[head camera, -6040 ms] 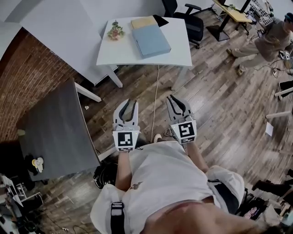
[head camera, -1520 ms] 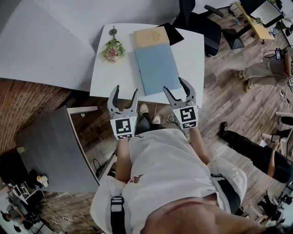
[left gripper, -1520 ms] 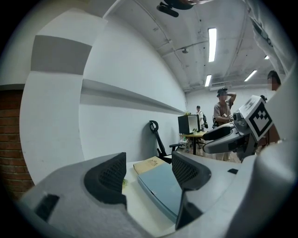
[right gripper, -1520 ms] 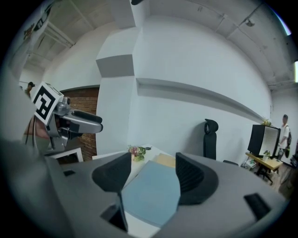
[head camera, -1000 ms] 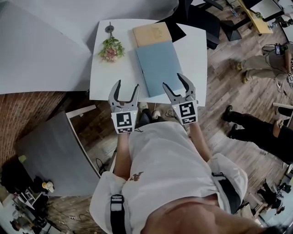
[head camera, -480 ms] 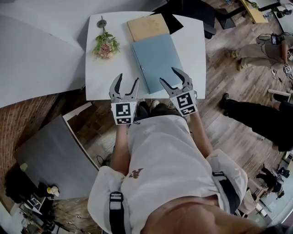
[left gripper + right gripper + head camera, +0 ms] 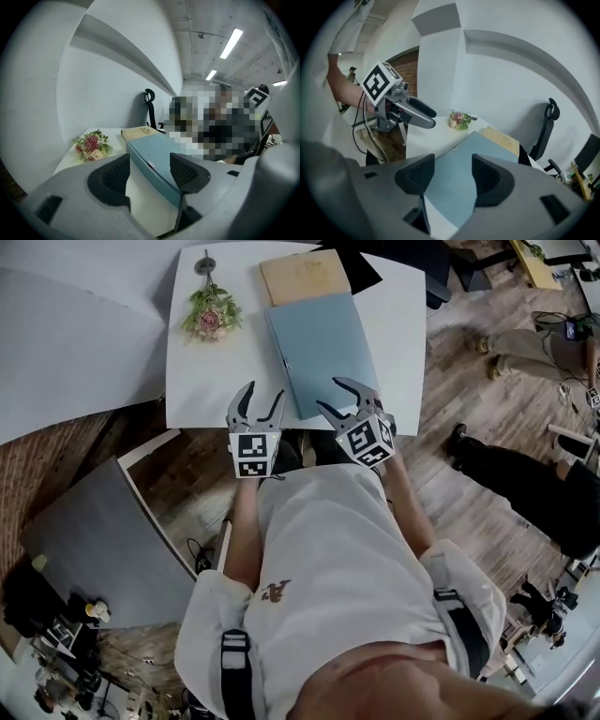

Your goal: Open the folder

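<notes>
Now both lower | left gripper [image 7: 264, 388]: fingers [image 7: 241, 404] apart, closing, empty; right gripper [image 7: 328, 394]: likewise, above closed folder [image 7: 319, 343]

A white surface [image 7: 202, 381] stands on a wood-plank floor [image 7: 469, 409], with a white wall [image 7: 75, 334] on its left. Nearer than the surface are a brick wall [image 7: 56, 460] and a grey table [image 7: 108, 545]. Beyond it a black office chair [image 7: 149, 101] stands under ceiling strip lights [image 7: 231, 43].

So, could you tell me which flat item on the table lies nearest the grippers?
The light blue folder: it reaches the near edge of the table, while the tan book lies beyond it at the far edge.
</notes>
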### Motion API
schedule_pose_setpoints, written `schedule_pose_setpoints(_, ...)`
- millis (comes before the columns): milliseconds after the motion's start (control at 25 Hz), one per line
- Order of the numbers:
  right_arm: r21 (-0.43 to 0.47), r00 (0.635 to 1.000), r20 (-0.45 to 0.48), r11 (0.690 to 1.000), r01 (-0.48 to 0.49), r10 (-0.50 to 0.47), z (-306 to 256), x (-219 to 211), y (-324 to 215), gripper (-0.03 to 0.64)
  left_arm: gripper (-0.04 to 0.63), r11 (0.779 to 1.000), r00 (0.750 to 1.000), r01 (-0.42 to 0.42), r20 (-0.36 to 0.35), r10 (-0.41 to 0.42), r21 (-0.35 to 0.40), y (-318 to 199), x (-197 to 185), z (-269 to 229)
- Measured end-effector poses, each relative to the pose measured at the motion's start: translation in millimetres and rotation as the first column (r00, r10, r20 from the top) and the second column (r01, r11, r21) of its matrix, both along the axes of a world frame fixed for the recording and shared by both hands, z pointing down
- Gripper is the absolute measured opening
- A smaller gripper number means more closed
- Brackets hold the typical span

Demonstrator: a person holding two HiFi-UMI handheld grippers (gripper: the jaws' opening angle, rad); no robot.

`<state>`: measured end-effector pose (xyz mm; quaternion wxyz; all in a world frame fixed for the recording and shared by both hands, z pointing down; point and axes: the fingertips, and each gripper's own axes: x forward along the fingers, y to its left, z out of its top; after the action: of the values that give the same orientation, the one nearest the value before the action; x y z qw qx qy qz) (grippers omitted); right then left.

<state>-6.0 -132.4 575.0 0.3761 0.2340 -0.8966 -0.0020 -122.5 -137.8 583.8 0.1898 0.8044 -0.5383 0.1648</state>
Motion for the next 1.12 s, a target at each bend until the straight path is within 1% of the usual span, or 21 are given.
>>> schedule_pose_setpoints(120, -0.018, 0.997, -0.027, 0.997, 0.075, -0.076, 15.7, -3.0, 10.4, 0.256, 0.265, 0.999, 1.000, 0.028, -0.013, -0.028, -0.033, 4.3, 3.4, 14.6)
schedule_pose_setpoints(320, -0.046, 0.982, -0.033, 0.982, 0.184, -0.186, 34.9, -8.2, 24.2, 0.270, 0.256, 0.994, 0.997, 0.064, -0.026, -0.066, -0.091, 11.4, 9.6, 40.2)
schedule_pose_setpoints(480, -0.051, 0.962, -0.062, 0.963, 0.263, -0.266, 48.0, -13.0, 35.8, 0.279, 0.250, 0.989, 0.996, 0.083, -0.030, -0.088, -0.126, 17.7, 14.2, 53.6)
schedule_pose_setpoints(600, -0.058, 0.943, -0.083, 0.946, 0.319, -0.323, 57.9, -17.1, 45.0, 0.299, 0.244, 0.985, 0.994, 0.101, -0.027, -0.106, -0.142, 21.7, 15.9, 61.3)
schedule_pose_setpoints(880, -0.060, 0.896, -0.155, 0.910, 0.411, -0.416, 84.9, -24.3, 58.5, 0.330, 0.238, 0.976, 0.991, 0.127, -0.015, -0.132, -0.176, 27.3, 15.1, 79.6)
schedule_pose_setpoints(1000, -0.047, 0.878, -0.196, 0.899, 0.436, -0.436, 95.1, -26.1, 60.3, 0.334, 0.232, 0.973, 0.989, 0.140, -0.018, -0.146, -0.184, 28.8, 14.3, 82.0)
schedule_pose_setpoints(1120, -0.045, 0.867, -0.221, 0.893, 0.448, -0.446, 103.9, -28.3, 61.0, 0.334, 0.232, 0.972, 0.989, 0.142, -0.020, -0.148, -0.187, 31.0, 14.1, 84.3)
